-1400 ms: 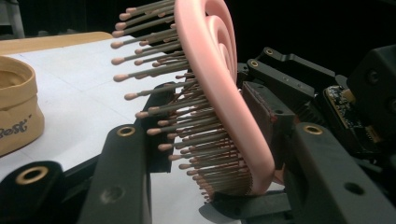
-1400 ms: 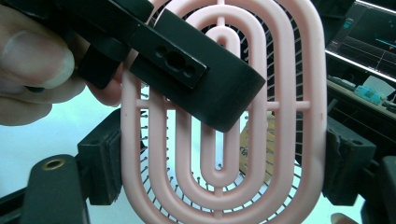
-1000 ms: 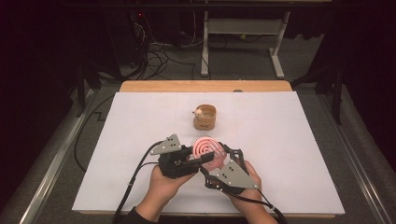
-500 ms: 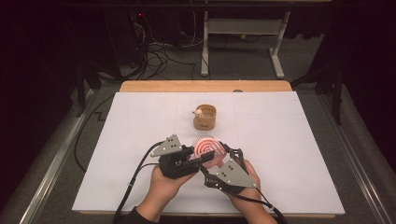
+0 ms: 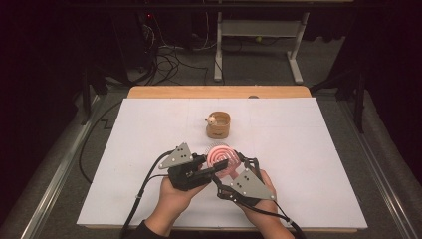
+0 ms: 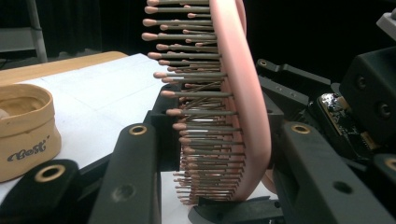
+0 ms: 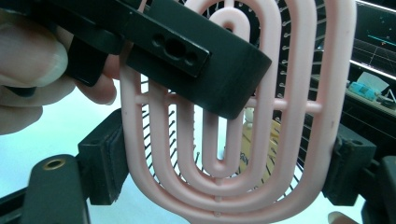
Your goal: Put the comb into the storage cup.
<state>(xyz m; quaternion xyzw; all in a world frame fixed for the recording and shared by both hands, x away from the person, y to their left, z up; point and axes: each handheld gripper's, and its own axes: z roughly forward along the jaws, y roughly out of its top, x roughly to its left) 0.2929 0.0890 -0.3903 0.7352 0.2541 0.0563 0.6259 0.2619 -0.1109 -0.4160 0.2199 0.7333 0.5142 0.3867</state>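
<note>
White table [image 5: 308,149], tan cup [image 5: 219,127] holding a small pale object, both hand-held grippers [image 5: 221,169] clamped on pink hairbrush [image 5: 221,155].

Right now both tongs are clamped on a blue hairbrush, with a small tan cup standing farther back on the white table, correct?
Not quite: the hairbrush is pink, as the high view shows. Both the left tongs and right tongs clamp it, and the tan cup stands farther back on the white table.
</note>
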